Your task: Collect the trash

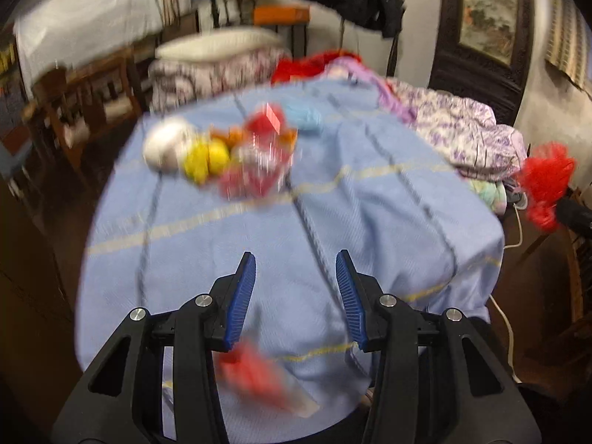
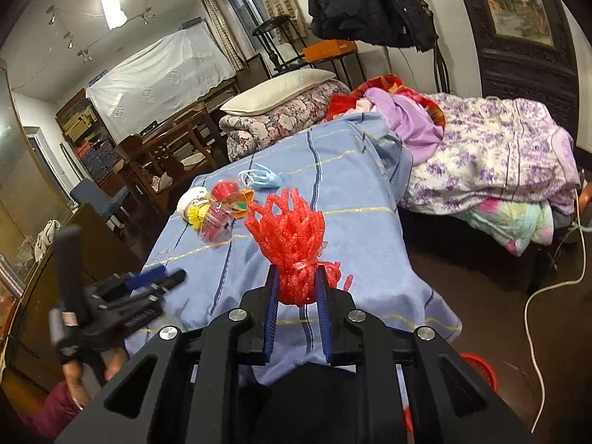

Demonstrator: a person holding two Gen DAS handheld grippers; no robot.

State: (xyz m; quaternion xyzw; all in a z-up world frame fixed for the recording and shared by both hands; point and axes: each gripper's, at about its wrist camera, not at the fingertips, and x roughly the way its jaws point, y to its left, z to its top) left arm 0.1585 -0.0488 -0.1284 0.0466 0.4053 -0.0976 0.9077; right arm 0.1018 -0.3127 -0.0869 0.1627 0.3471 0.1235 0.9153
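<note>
My right gripper (image 2: 298,277) is shut on a red foam fruit net (image 2: 288,236) and holds it above the blue striped cloth (image 2: 362,170); the net also shows at the right edge of the left wrist view (image 1: 545,181). My left gripper (image 1: 296,259) is open and empty above the cloth (image 1: 370,222); it also shows in the right wrist view (image 2: 155,277). A trash pile lies on the far left of the cloth: a white cup (image 2: 190,199), yellow pieces (image 1: 205,157), a clear plastic wrapper with red (image 2: 218,225) and a blue face mask (image 2: 266,181). A blurred red wrapper (image 1: 255,377) lies under my left gripper.
Folded floral quilts (image 2: 499,155) and a pillow (image 2: 273,92) lie behind and right of the cloth. Wooden chairs (image 2: 166,151) stand to the left. A red basket (image 2: 479,368) sits on the floor at lower right, next to a white cable (image 2: 532,307).
</note>
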